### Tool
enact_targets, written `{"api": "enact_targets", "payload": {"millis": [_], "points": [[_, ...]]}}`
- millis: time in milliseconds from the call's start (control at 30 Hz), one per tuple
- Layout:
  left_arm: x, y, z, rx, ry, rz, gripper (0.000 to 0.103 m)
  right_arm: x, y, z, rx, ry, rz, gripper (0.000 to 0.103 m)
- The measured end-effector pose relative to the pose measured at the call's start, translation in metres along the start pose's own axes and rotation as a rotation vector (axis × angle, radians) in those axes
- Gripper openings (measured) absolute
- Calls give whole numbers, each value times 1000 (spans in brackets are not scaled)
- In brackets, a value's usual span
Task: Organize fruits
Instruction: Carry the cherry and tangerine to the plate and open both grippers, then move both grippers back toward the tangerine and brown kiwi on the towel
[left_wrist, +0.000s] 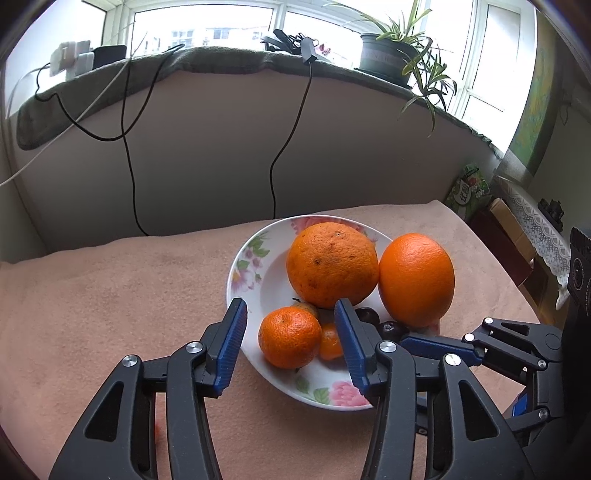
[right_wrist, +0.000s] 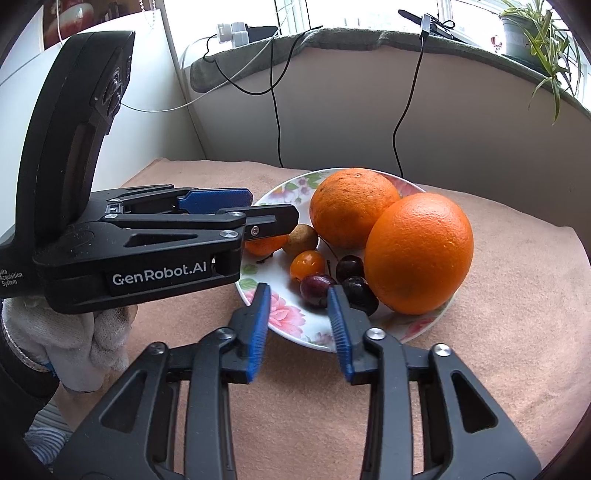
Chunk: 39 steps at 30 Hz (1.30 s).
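1. Hovering: left gripper (left_wrist: 290, 332) is spread wide and holds nothing, straddling the near rim of the floral plate (left_wrist: 240, 266). The mandarin (left_wrist: 290, 338) sits between its pads, no contact visible.
2. Right gripper (right_wrist: 299, 306) is also wide and holding nothing, coming in low over the near rim, with a dark cherry (right_wrist: 316, 290) just ahead of its tips.
3. Fruit is all on or at the plate: rough big orange (left_wrist: 332, 264) at the back, smooth orange (left_wrist: 416, 278) touching it at the right rim. Whether that one rests on the rim or the cloth, I can't tell.
4. Small stuff is clustered in front of the big fruit: kumquat-like fruit (right_wrist: 307, 264), brownish one (right_wrist: 300, 239), two more cherries (right_wrist: 354, 280).
5. Judgement: both sets of tongs are pre-opened to fit their targets, wide for the mandarin, low for the cherry.
6. Risk: round fruit can roll if nudged, and the grippers are close to each other.
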<state>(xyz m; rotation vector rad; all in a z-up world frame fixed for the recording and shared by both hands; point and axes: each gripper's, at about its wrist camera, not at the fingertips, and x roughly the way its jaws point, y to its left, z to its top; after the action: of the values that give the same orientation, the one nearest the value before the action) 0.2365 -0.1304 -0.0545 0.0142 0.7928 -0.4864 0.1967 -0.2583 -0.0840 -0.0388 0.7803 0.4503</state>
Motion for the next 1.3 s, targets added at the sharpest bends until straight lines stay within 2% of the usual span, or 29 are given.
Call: {"api": "enact_targets", "payload": {"millis": [67, 167, 200, 267, 367, 400, 467, 967, 1300], "points": [[-2, 0, 0, -1, -8, 3, 57, -2, 1, -1, -1, -10, 1, 56], [-6, 0, 1, -4, -16, 5, 60, -3, 2, -1, -6, -11, 2, 57], [-8, 0, 1, -2, -19, 8, 66, -3, 3, -1, -9, -11, 0, 58], [-10, -1, 0, 2, -25, 15, 71, -3, 3, -2, -10, -14, 2, 58], [-15, -1, 0, 1, -24, 25, 72, -4, 3, -2, -8, -21, 4, 60], [-16, -1, 0, -1, -23, 29, 74, -5, 3, -2, -4, -25, 6, 69], [-20, -1, 0, -6, -28, 37, 77, -9, 3, -3, 6, -42, 14, 79], [-57, 9, -8, -12, -78, 66, 77, -17, 22, -3, -28, -47, 33, 80], [-83, 31, -26, -35, -94, 109, 77, -17, 31, 0, -25, -48, 61, 80]]}}
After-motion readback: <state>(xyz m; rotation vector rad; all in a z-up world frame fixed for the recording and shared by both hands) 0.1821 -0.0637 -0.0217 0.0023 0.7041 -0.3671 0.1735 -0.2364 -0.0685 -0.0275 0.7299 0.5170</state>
